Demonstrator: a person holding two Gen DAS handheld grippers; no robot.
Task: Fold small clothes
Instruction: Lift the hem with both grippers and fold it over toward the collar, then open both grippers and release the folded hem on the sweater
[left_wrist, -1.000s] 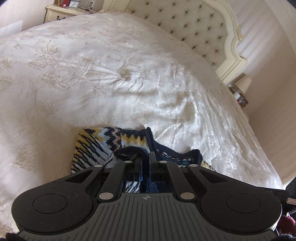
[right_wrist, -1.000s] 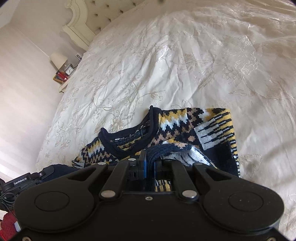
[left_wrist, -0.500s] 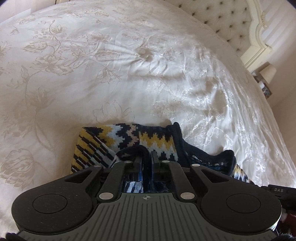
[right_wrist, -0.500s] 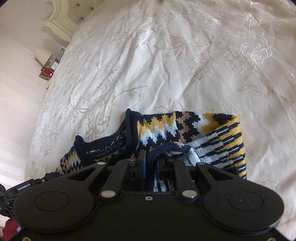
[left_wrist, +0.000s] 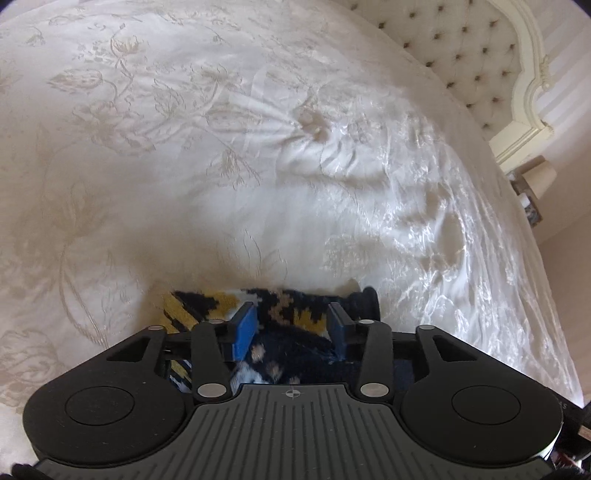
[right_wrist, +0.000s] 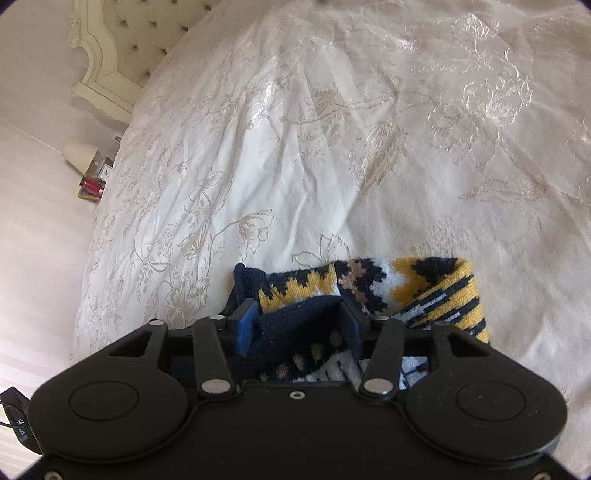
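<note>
A small knitted sweater (left_wrist: 288, 314) with a navy, yellow and white zigzag pattern lies folded on the bed; it also shows in the right wrist view (right_wrist: 406, 288). My left gripper (left_wrist: 291, 325) is open, its blue-padded fingers (left_wrist: 243, 328) spread right over the sweater's folded edge. My right gripper (right_wrist: 299, 325) is open too, with a navy hem of the sweater lying loose between its fingers (right_wrist: 245, 326). Most of the sweater is hidden under both gripper bodies.
The cream floral bedspread (left_wrist: 258, 147) stretches ahead in both views. A tufted headboard (left_wrist: 461, 48) stands at the far end. A bedside table with a lamp (right_wrist: 79, 157) and small items sits beside the bed.
Both grippers were shut on the sweater's navy hem and carried it forward over the garment. Now both have opened and the hem lies released on the folded sweater.
</note>
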